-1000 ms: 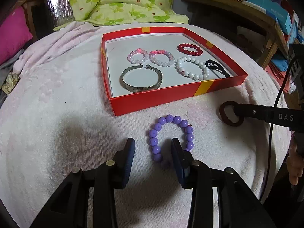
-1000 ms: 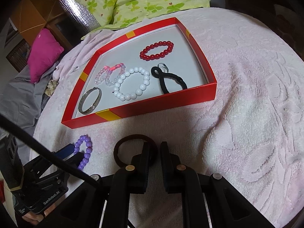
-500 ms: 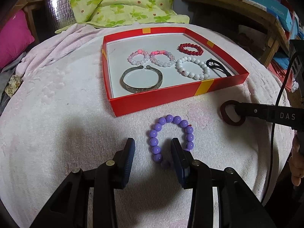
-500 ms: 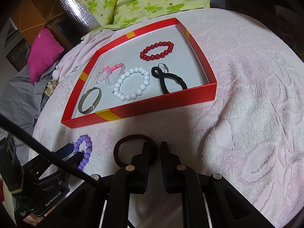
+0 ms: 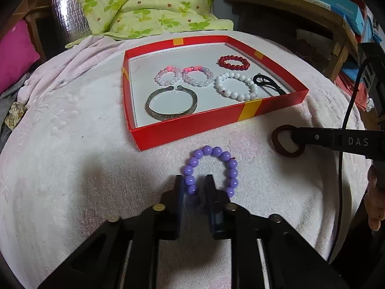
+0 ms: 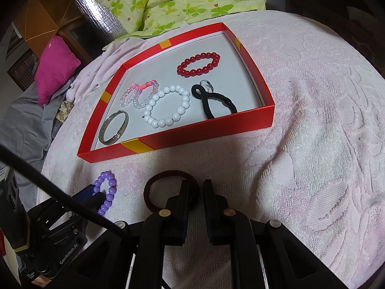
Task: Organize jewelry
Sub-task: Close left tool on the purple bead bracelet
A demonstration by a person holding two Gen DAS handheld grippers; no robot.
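My left gripper (image 5: 194,184) has its two flat dark fingers pinched in on the left arc of the purple bead bracelet (image 5: 210,169), a loop of smooth round glossy beads lying on the towel just in front of the red tray (image 5: 182,128). From the right wrist view the same purple loop (image 6: 105,192) sits between those blue-padded tips.

My right gripper (image 6: 194,193) is nearly closed; its left finger lies over the right edge of the brown hair tie (image 6: 154,184), a thin matte fabric ring, but I cannot tell from either view whether the band is actually clamped. In the left wrist view the tie (image 5: 276,142) hangs off the finger tip, to the right of the tray's front wall.

The tray is a shallow cardboard box with red walls, yellow patches and a pale grey floor. Inside it lie a silver open cuff bangle (image 5: 172,106) at front left, two small pink-and-clear bead bracelets (image 5: 184,75) behind it, a white pearl-like bead bracelet (image 5: 237,85), a red bead bracelet (image 5: 233,62) toward the back, and a twisted black hair tie (image 6: 213,101) by the right wall.

Everything rests on a nubby pale pink towel (image 6: 312,120) with a raised leaf pattern. Behind the tray is a green floral quilt (image 5: 144,7).
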